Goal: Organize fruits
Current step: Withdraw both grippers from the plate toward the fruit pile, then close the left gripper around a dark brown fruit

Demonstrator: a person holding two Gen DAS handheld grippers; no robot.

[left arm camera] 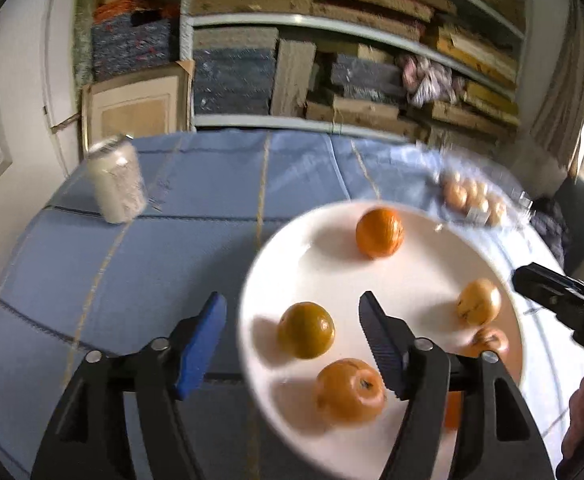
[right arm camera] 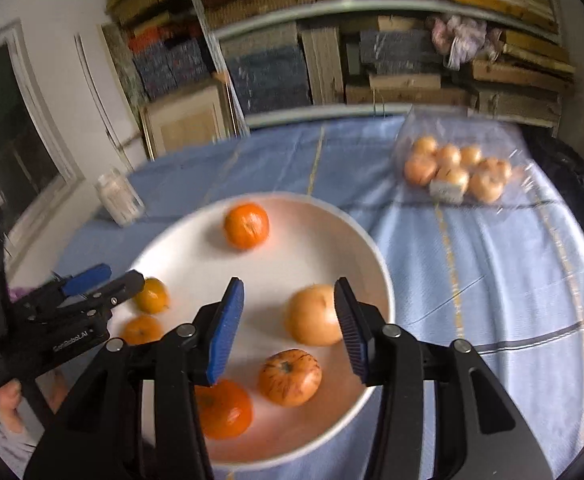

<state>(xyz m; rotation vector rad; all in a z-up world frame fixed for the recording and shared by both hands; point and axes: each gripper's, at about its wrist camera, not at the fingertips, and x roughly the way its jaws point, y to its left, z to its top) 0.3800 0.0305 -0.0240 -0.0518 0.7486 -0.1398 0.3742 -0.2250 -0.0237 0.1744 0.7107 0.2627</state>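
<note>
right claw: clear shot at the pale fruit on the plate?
Probably yes. The right claw is open and empty, the pale fruit lies just ahead between its fingers on the white plate, and nothing sits between them. The red-streaked fruit sits close beside.

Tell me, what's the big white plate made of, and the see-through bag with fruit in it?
The plate looks like glazed ceramic: smooth, white, slightly shiny, with a thick rounded rim. It could also be hard plastic. The bag looks like thin clear plastic: you can see the fruit through it, and it crinkles and glints.
</note>
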